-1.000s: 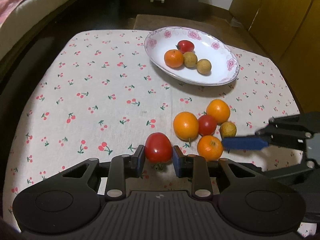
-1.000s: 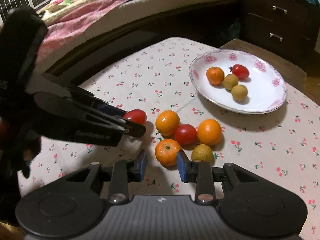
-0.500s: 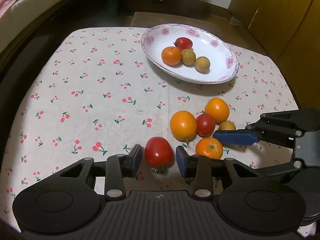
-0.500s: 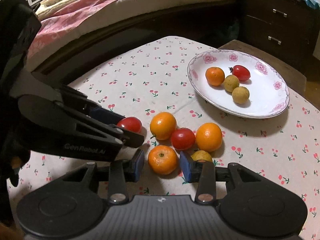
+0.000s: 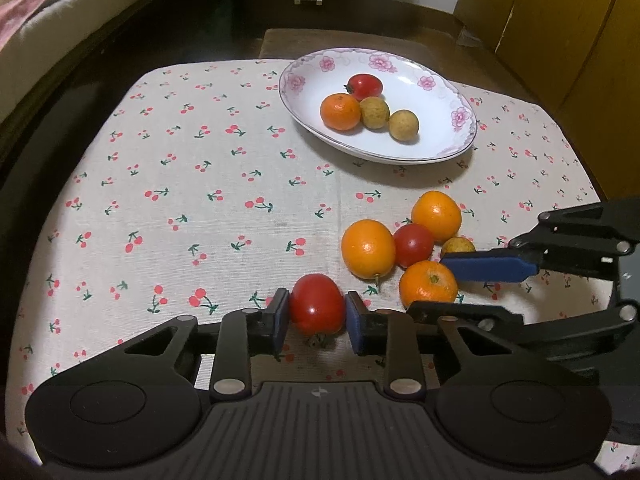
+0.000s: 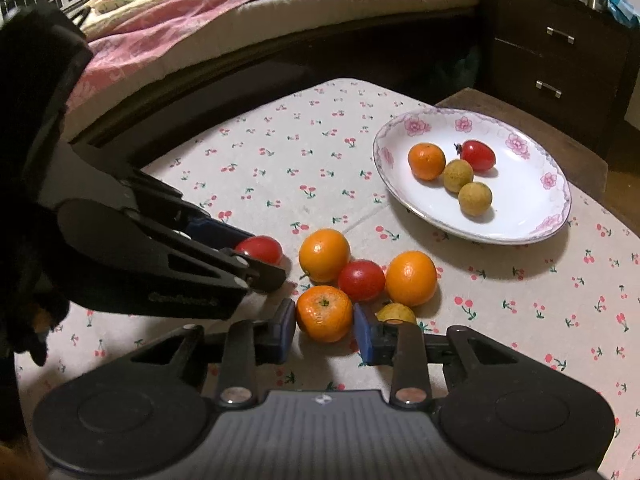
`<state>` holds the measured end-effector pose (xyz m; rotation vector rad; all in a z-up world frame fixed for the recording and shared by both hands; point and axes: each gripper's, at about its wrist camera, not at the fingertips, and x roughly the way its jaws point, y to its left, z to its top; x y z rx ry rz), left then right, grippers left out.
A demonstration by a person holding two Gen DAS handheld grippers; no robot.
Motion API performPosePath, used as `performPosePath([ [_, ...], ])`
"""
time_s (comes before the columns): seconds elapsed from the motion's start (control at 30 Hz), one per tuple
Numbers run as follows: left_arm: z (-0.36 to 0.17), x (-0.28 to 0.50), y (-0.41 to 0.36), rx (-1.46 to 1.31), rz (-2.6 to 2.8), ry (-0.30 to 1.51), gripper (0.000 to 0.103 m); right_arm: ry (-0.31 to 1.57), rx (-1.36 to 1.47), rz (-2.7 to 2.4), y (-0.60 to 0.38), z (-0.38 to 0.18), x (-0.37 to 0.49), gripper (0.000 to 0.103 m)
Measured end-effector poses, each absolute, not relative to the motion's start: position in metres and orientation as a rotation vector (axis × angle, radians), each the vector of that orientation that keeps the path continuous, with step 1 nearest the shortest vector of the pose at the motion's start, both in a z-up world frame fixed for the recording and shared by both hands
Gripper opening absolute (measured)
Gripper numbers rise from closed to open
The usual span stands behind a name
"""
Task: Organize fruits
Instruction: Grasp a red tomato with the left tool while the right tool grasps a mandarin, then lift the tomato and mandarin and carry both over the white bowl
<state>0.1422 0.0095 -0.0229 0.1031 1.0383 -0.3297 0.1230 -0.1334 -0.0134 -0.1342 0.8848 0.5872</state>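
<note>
The left gripper has its pads pressed on a red tomato; the right gripper brackets a small orange, pads about touching, grip unconfirmed. From both tongs the flowered plate lies ahead and slightly right, beyond the loose fruit cluster, nearer the right gripper.

Open cloth is seen across the left half of the counter, giving a free lane toward the plate. The right side is crowded by a tight fruit cluster, with the right gripper reaching in beside it. The plate's right half is unoccupied.
</note>
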Motion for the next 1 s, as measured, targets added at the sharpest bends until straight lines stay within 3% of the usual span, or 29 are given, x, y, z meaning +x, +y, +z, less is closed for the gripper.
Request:
performPosePath([
  [1.0, -0.016, 0.137, 0.006, 0.087, -0.348, 1.044, 0.039, 0.853, -0.089, 0.554, -0.144, 0.007, 0.117, 0.038],
])
